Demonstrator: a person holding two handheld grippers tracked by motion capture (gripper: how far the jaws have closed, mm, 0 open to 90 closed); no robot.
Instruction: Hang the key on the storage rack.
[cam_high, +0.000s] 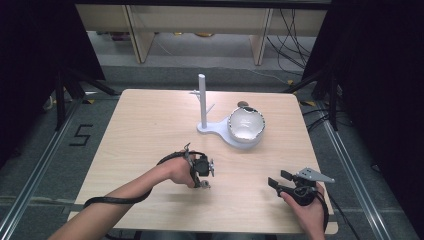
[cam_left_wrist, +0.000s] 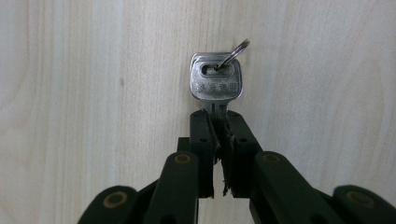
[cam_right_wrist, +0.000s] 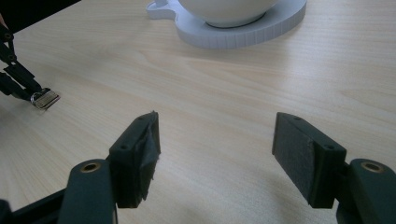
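A silver key (cam_left_wrist: 216, 82) with a small split ring (cam_left_wrist: 235, 52) sticks out from my left gripper (cam_left_wrist: 219, 122), whose jaws are shut on the key's blade just above the wooden table. In the high view that left gripper (cam_high: 205, 184) points down at the table's middle front. The right gripper view catches the key (cam_right_wrist: 44, 99) at far left, held by the other gripper's black fingers (cam_right_wrist: 18, 79). My right gripper (cam_high: 276, 181) rests near the front right, jaws wide apart with nothing between them (cam_right_wrist: 217, 149).
A white stand base (cam_high: 220, 131) carries a tall white post (cam_high: 202, 100) with small pegs and a white bowl (cam_high: 246, 124). The bowl and base (cam_right_wrist: 233, 32) lie ahead of the right gripper. The table's edges (cam_high: 200, 231) drop to a grey floor.
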